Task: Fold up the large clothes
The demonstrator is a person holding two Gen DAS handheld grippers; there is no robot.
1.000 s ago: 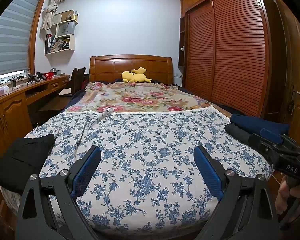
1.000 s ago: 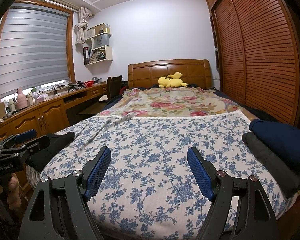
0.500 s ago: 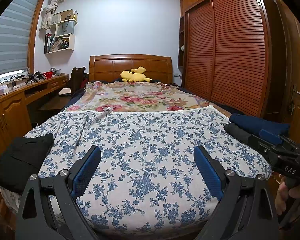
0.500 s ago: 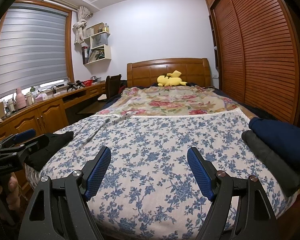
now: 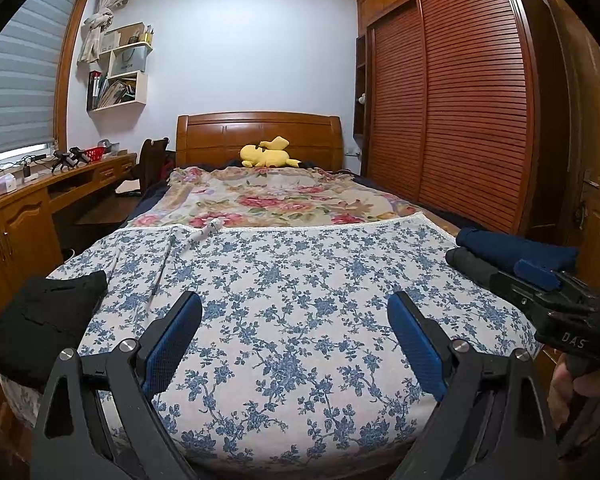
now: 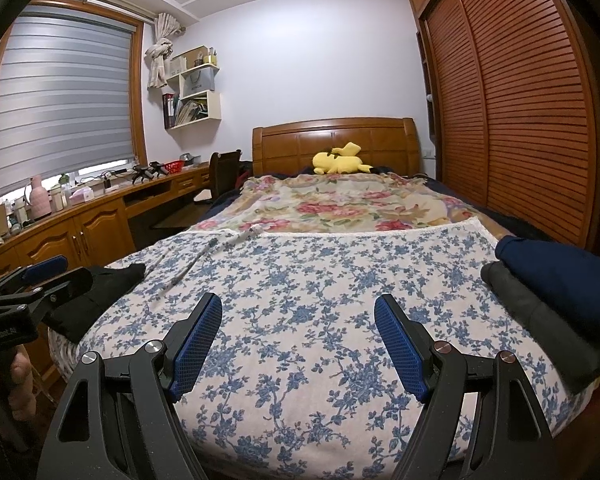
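Your left gripper [image 5: 295, 322] and right gripper [image 6: 298, 326] hover released, empty, above the floral sheet [image 5: 300, 280]; folded clothes [image 6: 556, 284] lie right.

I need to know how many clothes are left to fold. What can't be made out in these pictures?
- Black garment, left wrist view: near end cut off behind the left tool's finger; type unclear.
- Folded stack, navy on grey, right wrist view: far side cut by the frame edge.
- Shelf items: too small to identify.
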